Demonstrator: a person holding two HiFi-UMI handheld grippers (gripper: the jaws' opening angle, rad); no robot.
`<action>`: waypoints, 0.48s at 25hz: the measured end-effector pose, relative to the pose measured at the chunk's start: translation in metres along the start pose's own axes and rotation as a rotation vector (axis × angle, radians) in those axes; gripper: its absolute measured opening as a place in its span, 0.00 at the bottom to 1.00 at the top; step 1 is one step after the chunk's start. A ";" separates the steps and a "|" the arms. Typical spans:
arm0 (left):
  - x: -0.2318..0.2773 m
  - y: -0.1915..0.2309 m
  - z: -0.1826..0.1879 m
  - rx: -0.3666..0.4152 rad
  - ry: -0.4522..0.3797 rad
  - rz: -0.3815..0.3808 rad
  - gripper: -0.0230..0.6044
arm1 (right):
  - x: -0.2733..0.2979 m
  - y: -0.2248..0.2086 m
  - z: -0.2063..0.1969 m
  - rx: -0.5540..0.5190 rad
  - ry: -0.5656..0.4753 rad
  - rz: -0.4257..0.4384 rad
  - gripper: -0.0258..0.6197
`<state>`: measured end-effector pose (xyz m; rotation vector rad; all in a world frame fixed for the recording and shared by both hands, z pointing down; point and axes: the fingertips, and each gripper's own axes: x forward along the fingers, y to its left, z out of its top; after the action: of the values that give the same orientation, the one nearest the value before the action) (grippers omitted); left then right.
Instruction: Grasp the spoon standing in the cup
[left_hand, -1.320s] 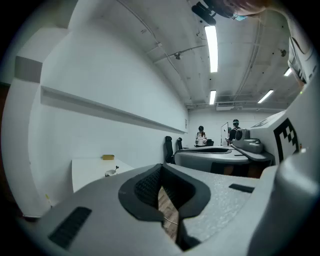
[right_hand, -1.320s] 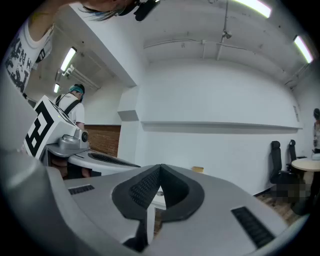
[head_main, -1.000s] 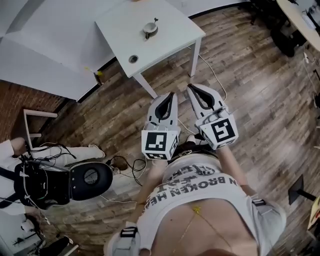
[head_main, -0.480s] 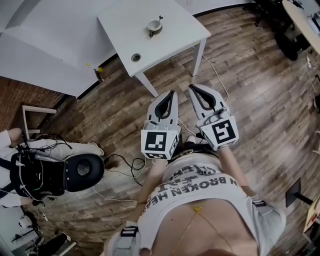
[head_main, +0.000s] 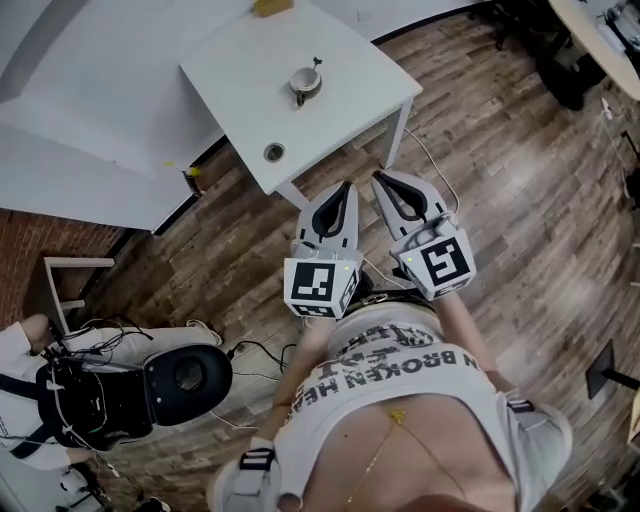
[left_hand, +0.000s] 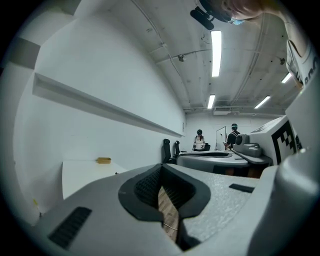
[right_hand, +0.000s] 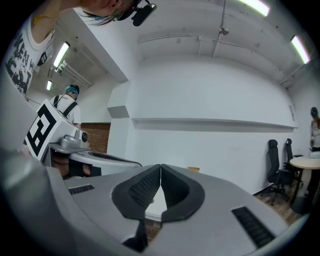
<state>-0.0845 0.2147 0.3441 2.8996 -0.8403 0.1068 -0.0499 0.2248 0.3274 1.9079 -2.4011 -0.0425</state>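
Observation:
A small cup (head_main: 303, 84) stands on the white square table (head_main: 240, 90), with a thin dark spoon (head_main: 314, 66) upright in it. Both grippers are held side by side at waist height over the wood floor, short of the table's near edge and pointing toward it. My left gripper (head_main: 345, 186) is shut with nothing between its pads, the tips meeting (left_hand: 161, 168). My right gripper (head_main: 379, 177) is likewise shut and empty (right_hand: 160, 166). Neither gripper view shows the cup or spoon; only the white tabletop (left_hand: 85, 172) shows.
A yellow block (head_main: 272, 6) lies at the table's far edge, and a small round fitting (head_main: 273, 152) near its front corner. A black padded stool (head_main: 185, 375) with gear and cables sits lower left. Another desk (head_main: 600, 40) is top right, office chairs (right_hand: 272, 150) beyond.
The table with the cup has come closer and lower in the head view. Both grippers stay shut, side by side, carried forward toward it.

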 end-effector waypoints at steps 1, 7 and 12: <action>0.005 0.006 0.001 -0.001 0.001 -0.010 0.03 | 0.008 -0.001 0.000 0.000 -0.001 -0.005 0.05; 0.021 0.037 0.000 0.007 0.012 -0.057 0.03 | 0.046 -0.003 -0.005 0.009 0.008 -0.032 0.05; 0.025 0.062 -0.001 -0.003 0.022 -0.076 0.03 | 0.072 0.004 -0.008 0.016 0.017 -0.042 0.05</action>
<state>-0.0966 0.1501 0.3538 2.9180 -0.7247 0.1301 -0.0694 0.1560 0.3387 1.9577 -2.3575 -0.0094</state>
